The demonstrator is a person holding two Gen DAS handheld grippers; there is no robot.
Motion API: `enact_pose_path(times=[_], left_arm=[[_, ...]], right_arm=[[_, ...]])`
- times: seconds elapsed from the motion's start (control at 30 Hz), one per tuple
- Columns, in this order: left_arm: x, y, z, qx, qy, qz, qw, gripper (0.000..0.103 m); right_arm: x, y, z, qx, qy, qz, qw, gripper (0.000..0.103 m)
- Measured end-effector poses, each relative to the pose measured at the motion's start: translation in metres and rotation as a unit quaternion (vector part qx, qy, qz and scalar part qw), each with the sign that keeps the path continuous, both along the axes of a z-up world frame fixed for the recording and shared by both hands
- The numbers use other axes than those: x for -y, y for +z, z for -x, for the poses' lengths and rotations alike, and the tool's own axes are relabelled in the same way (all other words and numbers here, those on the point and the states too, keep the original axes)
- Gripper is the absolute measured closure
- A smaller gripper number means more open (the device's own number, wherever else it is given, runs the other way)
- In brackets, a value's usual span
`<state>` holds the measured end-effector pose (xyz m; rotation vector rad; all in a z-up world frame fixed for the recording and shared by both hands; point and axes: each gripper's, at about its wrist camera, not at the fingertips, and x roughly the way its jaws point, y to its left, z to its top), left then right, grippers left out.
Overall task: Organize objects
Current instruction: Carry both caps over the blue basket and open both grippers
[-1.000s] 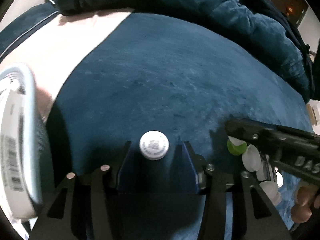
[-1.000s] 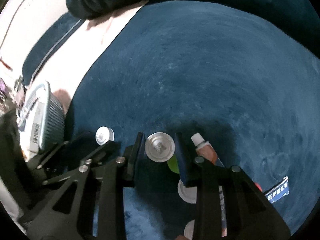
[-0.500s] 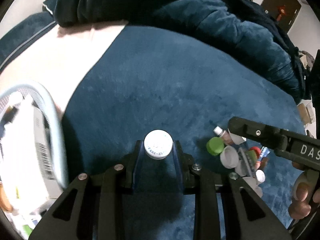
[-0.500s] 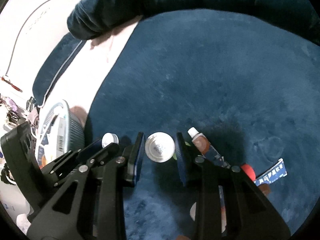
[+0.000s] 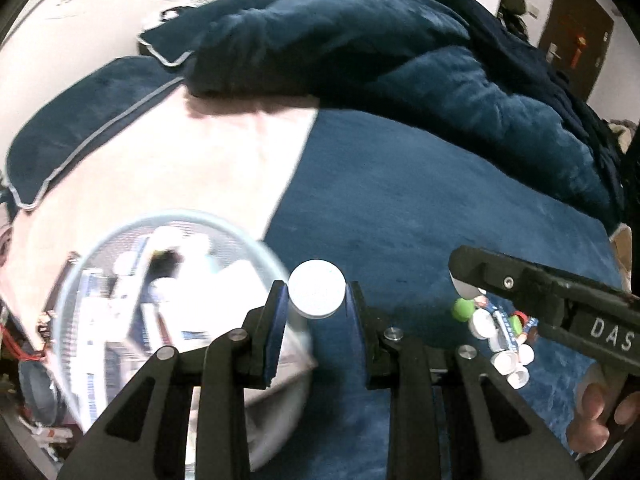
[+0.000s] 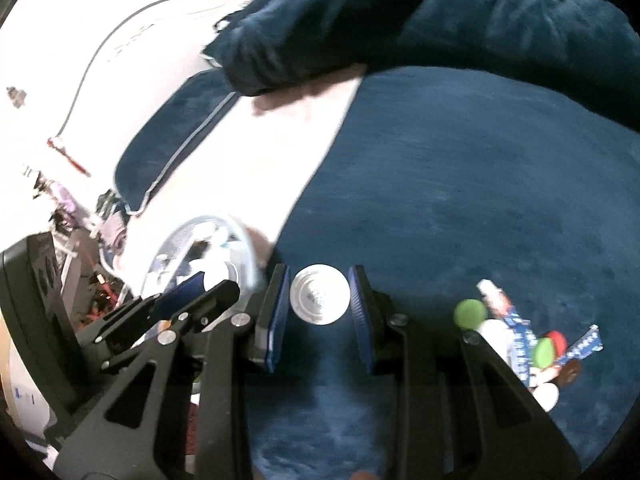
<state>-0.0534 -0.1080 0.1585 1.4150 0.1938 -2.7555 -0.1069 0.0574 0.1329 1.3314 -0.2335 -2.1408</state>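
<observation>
My left gripper is shut on a white-capped bottle and holds it in the air just right of a pale blue mesh basket that holds several items. My right gripper is shut on another white-capped bottle, lifted above the blue blanket. The basket also shows in the right wrist view, left of my right gripper, with the left gripper over it. A pile of small bottles with white, green and red caps lies on the blanket at the right; in the right wrist view the pile sits right of the fingers.
A dark blue blanket covers the bed, with a bunched dark blue duvet behind. A pale pink sheet and a blue pillow lie at left. Clutter lies beyond the bed's left edge.
Both grippers have lifted their bottles off the blanket and moved left toward the basket. The pile of bottles now lies farther right and lower in both views.
</observation>
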Motion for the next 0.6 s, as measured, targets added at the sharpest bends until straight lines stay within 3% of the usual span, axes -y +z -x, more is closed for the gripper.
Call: enact_pose_path(times=[0.33, 0.6], left_arm=[[0.090, 0.035, -0.036, -0.016, 0.073, 0.008, 0.9971, 0.073], [0.127, 0.020, -0.045, 0.016, 0.101, -0.039, 0.9940, 0.073]], right_arm=[[0.082, 0.025, -0.032, -0.020, 0.076, 0.042, 0.996, 0.072], [0.116, 0.017, -0.042, 0.010, 0.085, 0.059, 0.995, 0.072]])
